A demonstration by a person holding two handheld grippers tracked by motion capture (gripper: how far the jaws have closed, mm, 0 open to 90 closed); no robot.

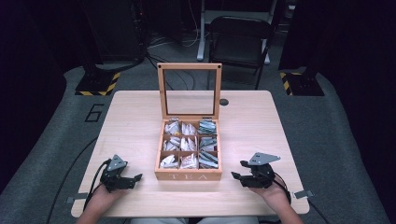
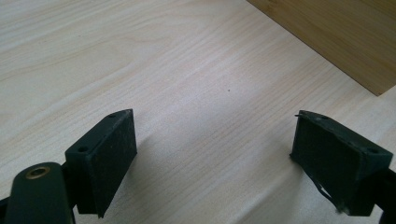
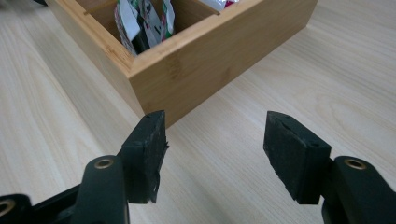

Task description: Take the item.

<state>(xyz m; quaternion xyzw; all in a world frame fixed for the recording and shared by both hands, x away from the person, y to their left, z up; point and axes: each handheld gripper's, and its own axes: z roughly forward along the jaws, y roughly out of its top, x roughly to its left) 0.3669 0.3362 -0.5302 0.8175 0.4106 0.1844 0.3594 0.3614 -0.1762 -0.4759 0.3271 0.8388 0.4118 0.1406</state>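
Wooden tea box (image 1: 188,176) in the middle of the light wooden table (image 1: 135,116), lid (image 1: 189,91) standing upright at the far side, label "TEA" on the near wall. Nine compartments inside, all filled with tea bags (image 1: 188,161) standing in rows.

Left gripper (image 1: 133,178) resting on the table at the near left of the box, well apart from it; jaws wide open, nothing between them, only bare table surface. Right gripper (image 1: 239,170) at the near right of the box, a little closer to it; jaws also wide open and empty, pointing toward the near right corner of the box (image 3: 154,70).

Probably the very start of the work: both hands at rest position, box already open, no tea bag taken yet. Next move, as a judgement: lifting one gripper over the box wall, descending from above into one compartment, then closing gently on the top edge of one single bag without catching its neighbours.
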